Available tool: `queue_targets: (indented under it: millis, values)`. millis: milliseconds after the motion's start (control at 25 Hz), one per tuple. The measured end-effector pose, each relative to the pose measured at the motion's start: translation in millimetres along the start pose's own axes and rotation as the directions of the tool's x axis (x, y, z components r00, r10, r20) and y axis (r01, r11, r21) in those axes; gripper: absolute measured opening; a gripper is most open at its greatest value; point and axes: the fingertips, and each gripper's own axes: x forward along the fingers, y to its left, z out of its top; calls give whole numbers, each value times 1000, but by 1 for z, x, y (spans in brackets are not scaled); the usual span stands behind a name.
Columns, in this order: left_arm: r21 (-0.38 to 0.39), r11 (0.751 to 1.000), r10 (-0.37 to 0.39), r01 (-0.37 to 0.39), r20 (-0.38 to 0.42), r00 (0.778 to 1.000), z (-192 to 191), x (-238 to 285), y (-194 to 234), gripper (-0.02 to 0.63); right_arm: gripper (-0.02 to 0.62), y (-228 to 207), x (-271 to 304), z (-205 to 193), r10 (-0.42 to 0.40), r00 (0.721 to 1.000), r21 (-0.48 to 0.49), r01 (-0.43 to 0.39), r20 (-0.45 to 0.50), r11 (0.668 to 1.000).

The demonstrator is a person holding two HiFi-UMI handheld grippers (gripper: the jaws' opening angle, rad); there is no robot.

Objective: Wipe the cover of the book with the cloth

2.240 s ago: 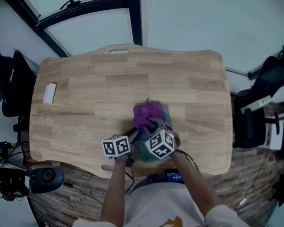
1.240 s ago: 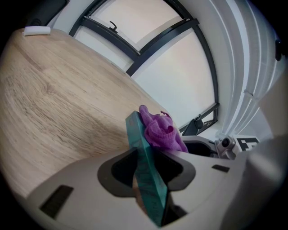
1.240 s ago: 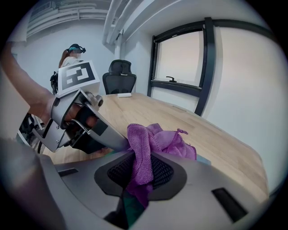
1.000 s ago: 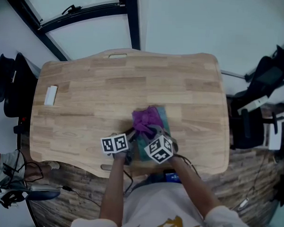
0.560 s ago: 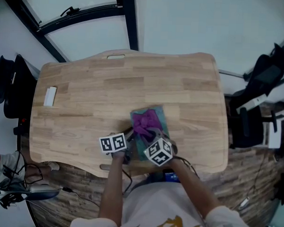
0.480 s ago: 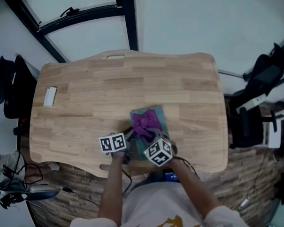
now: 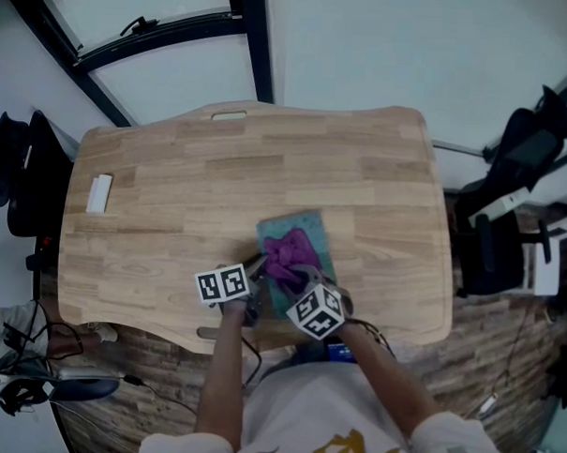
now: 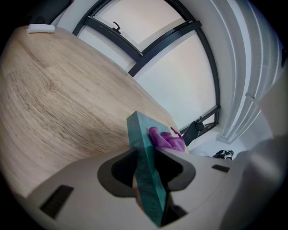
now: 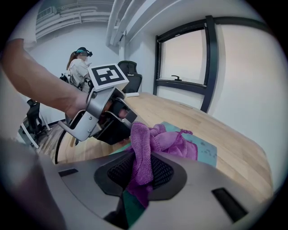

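Note:
A teal book (image 7: 300, 226) lies flat on the wooden table (image 7: 220, 181), near its front edge. My left gripper (image 7: 255, 283) is shut on the book's left edge; the left gripper view shows the teal book (image 8: 146, 175) edge-on between the jaws. A purple cloth (image 7: 287, 254) lies bunched on the cover. My right gripper (image 7: 295, 285) is shut on the cloth, and in the right gripper view the purple cloth (image 9: 155, 143) runs from the jaws out over the teal book (image 9: 204, 150). The left gripper (image 9: 110, 121) shows there at the book's left side.
A small white block (image 7: 98, 192) lies at the table's far left, also seen as a white block (image 8: 40, 28). Black office chairs (image 7: 510, 184) stand right of the table and another chair (image 7: 18, 172) stands left. A person (image 9: 80, 67) sits in the background.
The cloth has been drawn back along the cover toward the table's front edge with my right gripper, uncovering the book's far end. The left gripper has kept its hold.

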Motion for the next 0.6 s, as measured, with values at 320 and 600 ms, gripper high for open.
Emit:
queue_targets:
  millis: [320, 600]
  values:
    - [-4, 1000, 4, -4, 6, 1000, -1, -1, 0, 121, 72, 14, -6, -8, 29, 999, -9, -30, -14, 1000]
    - [-5, 1000, 7, -7, 12, 1000, 0, -1, 1, 121, 72, 24, -10, -12, 51, 999, -16, -51, -12, 999]
